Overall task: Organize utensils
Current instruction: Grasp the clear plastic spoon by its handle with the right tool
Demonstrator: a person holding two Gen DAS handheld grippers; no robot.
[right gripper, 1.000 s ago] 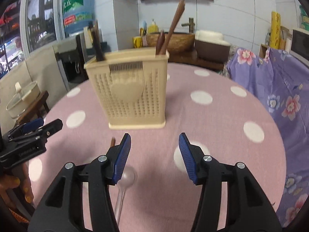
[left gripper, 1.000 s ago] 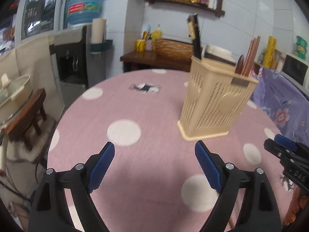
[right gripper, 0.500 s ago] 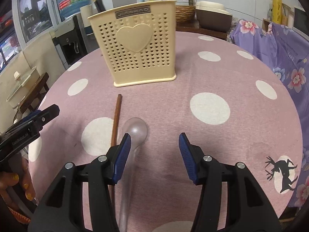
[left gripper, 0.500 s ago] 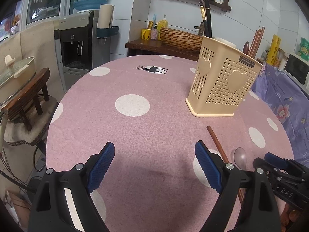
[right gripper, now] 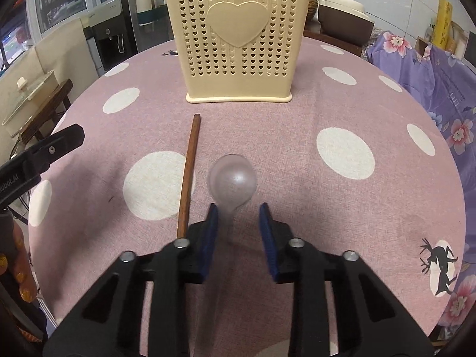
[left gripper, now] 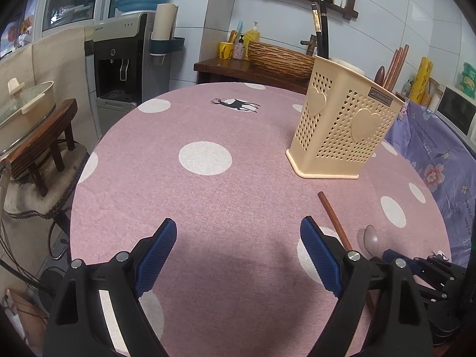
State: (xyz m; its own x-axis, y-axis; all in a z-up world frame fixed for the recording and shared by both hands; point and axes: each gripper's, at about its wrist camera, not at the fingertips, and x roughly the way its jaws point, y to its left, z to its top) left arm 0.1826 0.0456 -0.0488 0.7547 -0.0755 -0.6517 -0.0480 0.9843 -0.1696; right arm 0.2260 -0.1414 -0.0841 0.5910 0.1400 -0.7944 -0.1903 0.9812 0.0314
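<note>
A clear plastic spoon (right gripper: 232, 178) lies on the pink dotted table (right gripper: 342, 104), its bowl pointing at the cream heart-pattern utensil holder (right gripper: 239, 38). A brown chopstick (right gripper: 189, 172) lies just left of the spoon. My right gripper (right gripper: 238, 220) hangs low over the spoon's handle with its jaws closing; the thin handle runs between them, near the left pad, with a gap on either side. My left gripper (left gripper: 238, 244) stands open over bare cloth, left of the chopstick (left gripper: 333, 220) and spoon (left gripper: 371, 238). The holder (left gripper: 342, 131) has chopsticks and dark utensils standing in it.
A water dispenser (left gripper: 125, 65) and a wooden stool (left gripper: 38, 148) with a lidded pot stand left of the table. A purple floral cloth (left gripper: 440, 154) covers something on the right. Behind the table is a wooden counter with a woven basket (left gripper: 279, 59).
My right gripper has dropped lower and closer to the spoon, and its jaws have narrowed around the handle. The left gripper sank a little at first, then held still, open.
</note>
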